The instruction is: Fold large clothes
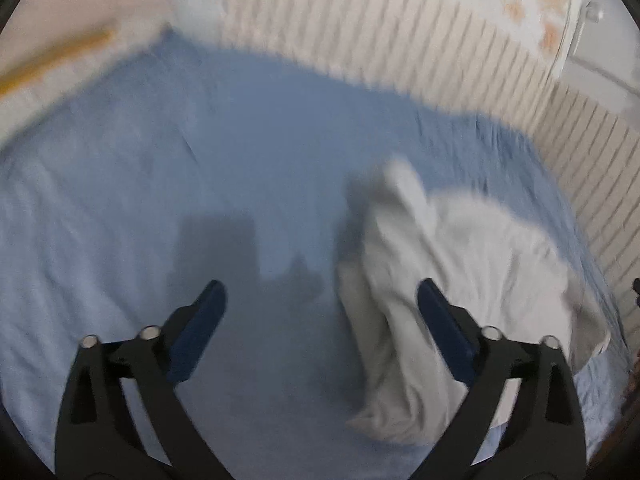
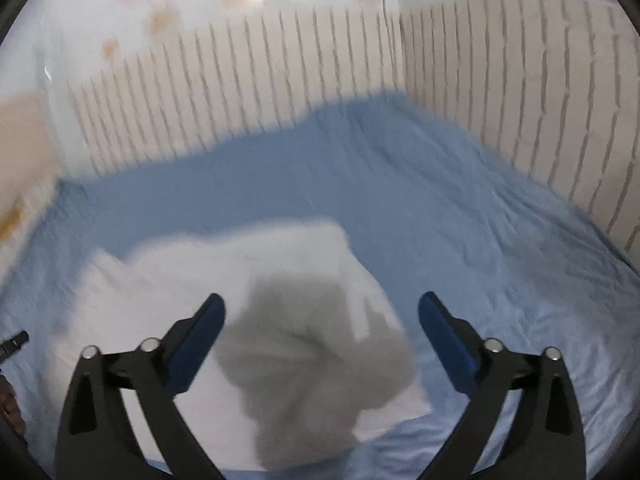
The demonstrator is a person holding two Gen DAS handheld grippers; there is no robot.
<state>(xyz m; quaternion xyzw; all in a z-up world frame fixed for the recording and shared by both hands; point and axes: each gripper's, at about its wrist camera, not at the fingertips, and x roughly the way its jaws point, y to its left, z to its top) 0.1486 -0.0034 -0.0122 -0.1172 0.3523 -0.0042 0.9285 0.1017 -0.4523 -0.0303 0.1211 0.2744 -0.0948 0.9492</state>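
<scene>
Tools: your left tool (image 1: 322, 296) and right tool (image 2: 322, 306) gape wide, empty.
Garment: crumpled white cloth garment (image 2: 248, 300) on blue bed sheet (image 2: 400, 184); spread flat before regripping.

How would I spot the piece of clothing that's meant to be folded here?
Look at the blue bedsheet that covers the bed, bounded by a ribbed cream wall. Lying crumpled on it is the pale garment. It is the only loose, whitish heap on the otherwise bare blue surface, and neither open gripper holds it.
</scene>
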